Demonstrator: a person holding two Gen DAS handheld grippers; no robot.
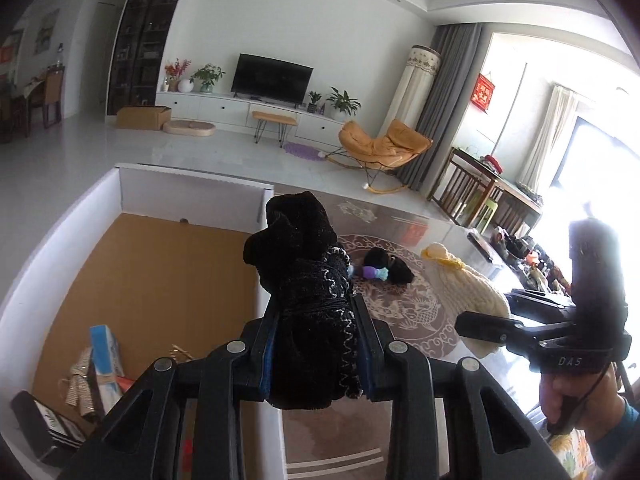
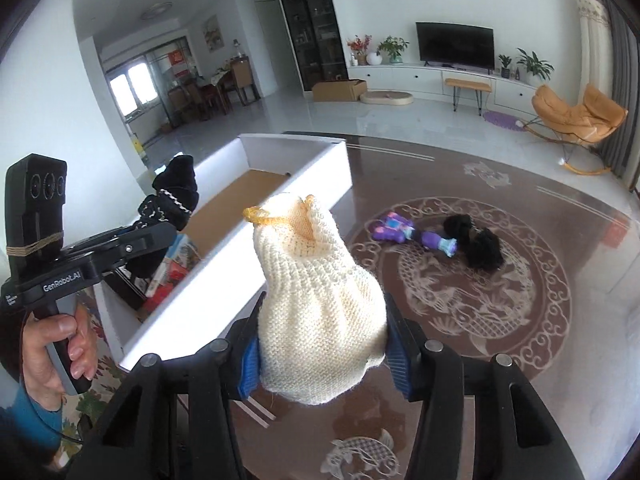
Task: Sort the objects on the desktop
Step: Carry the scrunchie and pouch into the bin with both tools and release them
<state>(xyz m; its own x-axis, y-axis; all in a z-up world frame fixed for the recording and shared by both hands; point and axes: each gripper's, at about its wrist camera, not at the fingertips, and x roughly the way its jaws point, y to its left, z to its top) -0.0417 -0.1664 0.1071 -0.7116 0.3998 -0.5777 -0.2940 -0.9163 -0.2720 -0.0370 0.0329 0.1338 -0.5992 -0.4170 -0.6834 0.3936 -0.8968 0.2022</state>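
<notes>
My left tool (image 1: pixel 316 344) is clenched on a black knit glove (image 1: pixel 304 280), held at the white box's (image 1: pixel 192 190) right wall, box interior just to its left. My right tool (image 2: pixel 324 354) grips a cream knit glove (image 2: pixel 316 304), farther from the box. Beyond, toward the worktop's (image 2: pixel 560 344) middle, the doll (image 2: pixel 436 240) lies crosswise.

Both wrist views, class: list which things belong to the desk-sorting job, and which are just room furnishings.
Job:
black knitted glove in left gripper
cream knitted glove in right gripper
purple toy doll with black hair
white cardboard box

Background:
black flat television
orange rocking chair
brown carton
</notes>
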